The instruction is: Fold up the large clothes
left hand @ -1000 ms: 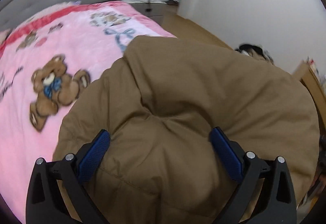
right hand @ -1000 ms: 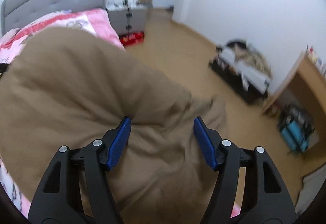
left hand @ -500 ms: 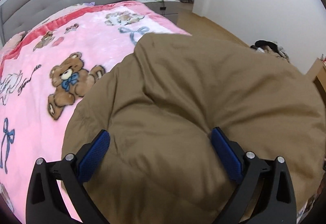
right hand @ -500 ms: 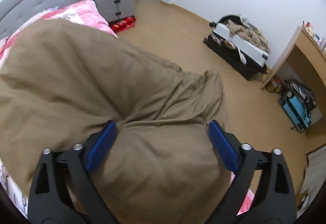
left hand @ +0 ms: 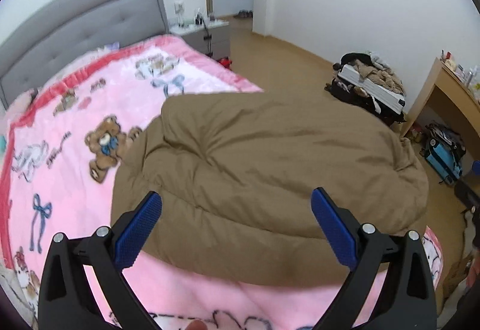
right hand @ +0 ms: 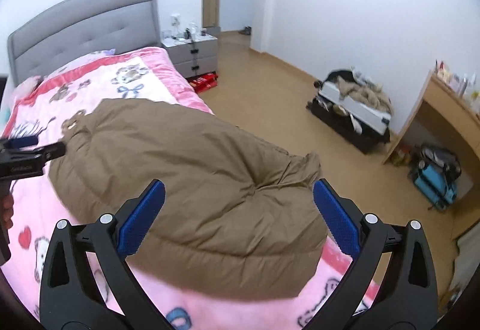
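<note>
Lying bunched on the pink teddy-bear blanket (left hand: 75, 156) of the bed, the brown padded coat (left hand: 270, 168) was a puffy, half-folded mound near the foot-side edge, with one end reaching toward the floor side. At the left, the left gripper (left hand: 237, 219) hovered above the coat's near hem with its jaws spread wide and nothing between the blue pads (left hand: 141, 228); it touched no fabric. Further right, the right gripper (right hand: 238, 210) was likewise wide open and empty, poised over the pinched, puckered end of the coat (right hand: 192, 180), where creases gathered into a dimple. Judging by this, a fold had been laid and the step in hand was to choose the next pair of grips. To do it well, each gripper probably needed to come down on a firm edge rather than on the swollen middle, since the padding would likely spring back and slip from a shallow pinch. Taking matching points on the same hem and lifting both evenly should have kept the layers aligned. The end near the bed edge (right hand: 336, 258) looked liable to slide off, so drawing the bulk toward the headboard (right hand: 84, 27) seemed wise.
</note>
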A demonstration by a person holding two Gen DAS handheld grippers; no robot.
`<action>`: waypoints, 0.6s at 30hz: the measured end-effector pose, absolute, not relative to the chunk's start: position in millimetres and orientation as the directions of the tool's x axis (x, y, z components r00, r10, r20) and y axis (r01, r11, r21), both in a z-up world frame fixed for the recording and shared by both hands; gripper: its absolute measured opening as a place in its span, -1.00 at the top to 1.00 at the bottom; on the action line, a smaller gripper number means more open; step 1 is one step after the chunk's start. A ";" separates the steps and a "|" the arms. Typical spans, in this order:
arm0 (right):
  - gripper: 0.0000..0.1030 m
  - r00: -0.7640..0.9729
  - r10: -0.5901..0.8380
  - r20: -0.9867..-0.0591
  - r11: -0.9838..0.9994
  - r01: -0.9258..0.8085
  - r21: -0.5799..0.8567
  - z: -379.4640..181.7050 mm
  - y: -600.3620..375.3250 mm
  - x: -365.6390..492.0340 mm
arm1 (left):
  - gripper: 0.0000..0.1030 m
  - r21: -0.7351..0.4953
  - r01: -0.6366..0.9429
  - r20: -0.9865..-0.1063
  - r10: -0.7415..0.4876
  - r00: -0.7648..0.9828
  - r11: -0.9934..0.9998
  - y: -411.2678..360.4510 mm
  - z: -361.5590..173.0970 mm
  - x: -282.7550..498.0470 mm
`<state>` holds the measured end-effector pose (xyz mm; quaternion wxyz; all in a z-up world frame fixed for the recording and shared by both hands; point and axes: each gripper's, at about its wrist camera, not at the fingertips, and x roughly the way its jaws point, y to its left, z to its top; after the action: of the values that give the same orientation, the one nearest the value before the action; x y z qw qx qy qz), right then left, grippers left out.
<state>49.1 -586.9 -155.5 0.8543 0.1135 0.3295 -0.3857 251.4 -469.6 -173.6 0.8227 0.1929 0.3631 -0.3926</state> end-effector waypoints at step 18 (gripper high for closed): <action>-0.84 0.492 -0.573 -0.655 0.681 0.731 -0.046 -149.9 -548.7 11.9 | -0.90 0.019 0.837 -0.712 -0.581 0.395 0.547 -466.7 -160.5 186.4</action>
<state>11.9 -548.7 -149.9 0.8555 0.1197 0.3293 -0.3812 186.4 -466.7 -160.5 0.8131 0.1913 0.3350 -0.4359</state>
